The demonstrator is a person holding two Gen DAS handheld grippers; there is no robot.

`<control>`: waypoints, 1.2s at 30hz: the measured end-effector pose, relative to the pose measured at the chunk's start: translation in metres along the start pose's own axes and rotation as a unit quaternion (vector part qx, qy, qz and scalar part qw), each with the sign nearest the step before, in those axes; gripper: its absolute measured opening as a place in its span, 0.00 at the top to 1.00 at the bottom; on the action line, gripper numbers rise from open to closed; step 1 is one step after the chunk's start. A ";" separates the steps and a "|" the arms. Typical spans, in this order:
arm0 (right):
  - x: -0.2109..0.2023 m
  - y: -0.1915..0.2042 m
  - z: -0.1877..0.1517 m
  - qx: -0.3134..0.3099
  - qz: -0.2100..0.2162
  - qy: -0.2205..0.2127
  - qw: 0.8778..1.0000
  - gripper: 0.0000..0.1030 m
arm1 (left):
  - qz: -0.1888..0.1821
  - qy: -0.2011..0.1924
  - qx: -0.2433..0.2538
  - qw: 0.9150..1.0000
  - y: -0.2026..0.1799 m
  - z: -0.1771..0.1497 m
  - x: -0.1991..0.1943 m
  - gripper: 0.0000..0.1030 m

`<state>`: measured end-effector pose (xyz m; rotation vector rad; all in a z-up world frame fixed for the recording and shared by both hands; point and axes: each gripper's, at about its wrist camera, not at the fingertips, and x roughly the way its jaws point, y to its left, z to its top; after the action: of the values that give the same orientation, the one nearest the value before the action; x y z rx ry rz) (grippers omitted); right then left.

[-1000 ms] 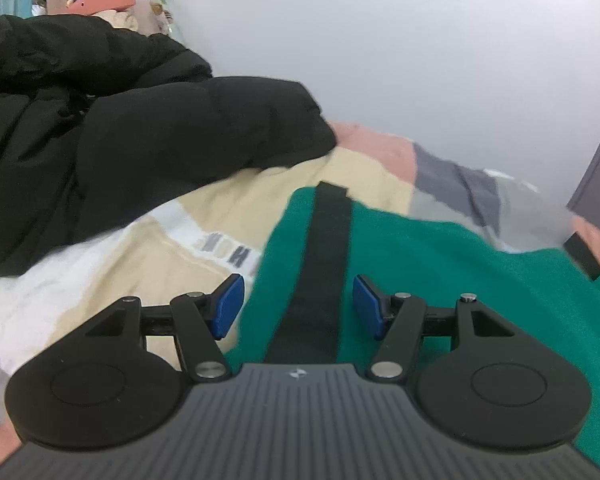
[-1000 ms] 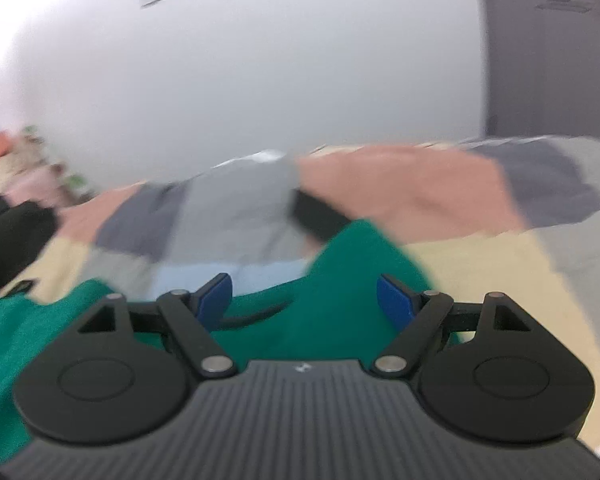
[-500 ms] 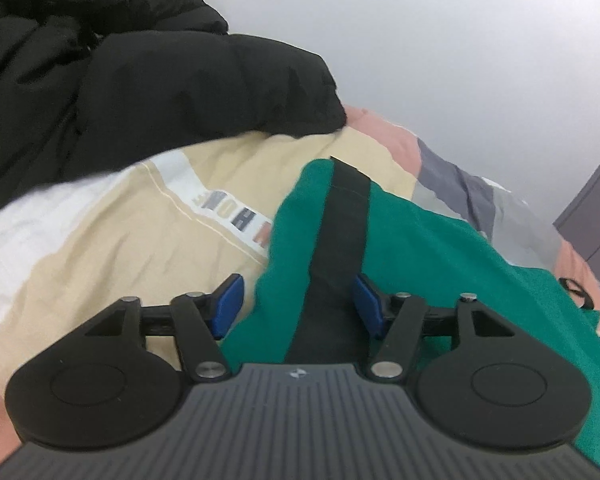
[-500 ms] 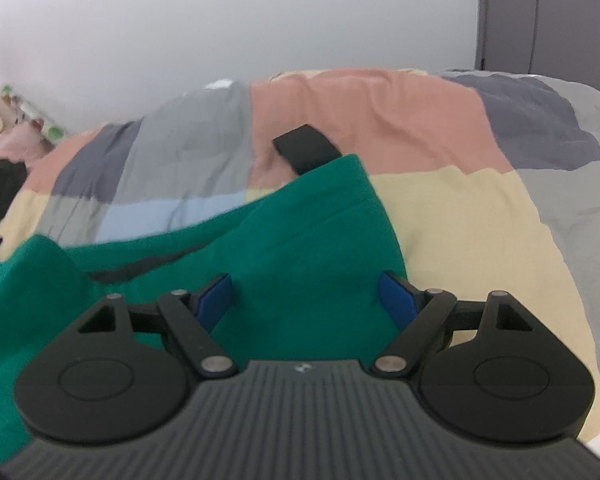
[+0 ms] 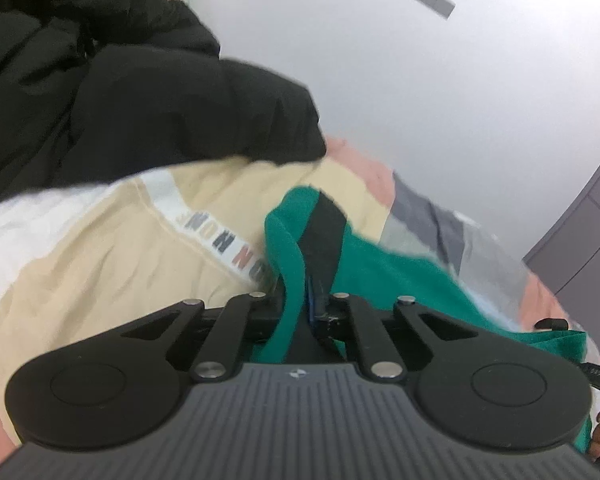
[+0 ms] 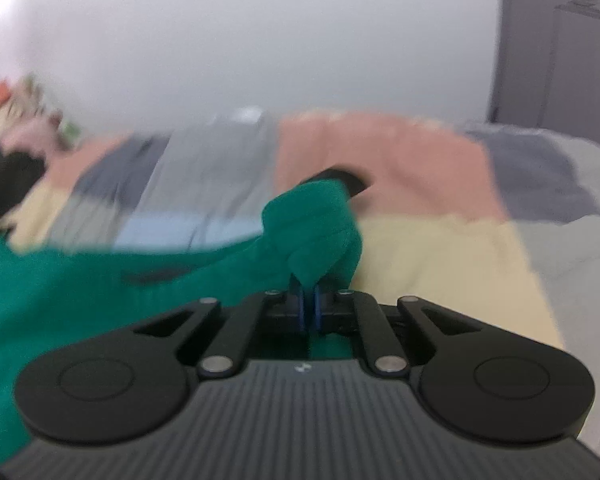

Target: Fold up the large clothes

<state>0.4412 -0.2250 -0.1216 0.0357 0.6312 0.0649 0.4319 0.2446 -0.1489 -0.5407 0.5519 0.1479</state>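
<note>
Green knit garment with black trim [image 5: 364, 276] lies on the patchwork bed [image 6: 440, 256], both tools, left [image 5: 306, 308] and right [image 6: 309, 308], having just closed, pinching corners at 12 o'clock, likely for lifting.

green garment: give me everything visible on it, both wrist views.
The green garment is a soft, knit-looking teal piece with a wide black band along one edge and another black end at the far corner. It lies rumpled on a colour-block patchwork bedspread. The left gripper has just closed on it by the band, and the right gripper on a bunched corner, the fabric puckering up at both pinches.
</note>
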 end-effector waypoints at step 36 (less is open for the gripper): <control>-0.125 0.057 -0.040 -0.008 0.142 -0.034 0.989 0.42 | -0.021 -0.020 0.163 0.986 -0.100 -0.055 -0.103 0.42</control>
<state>0.3142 -0.1764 -0.0768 0.1110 0.5543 0.3432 0.3469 0.1315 -0.0886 -0.2308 0.5119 0.0263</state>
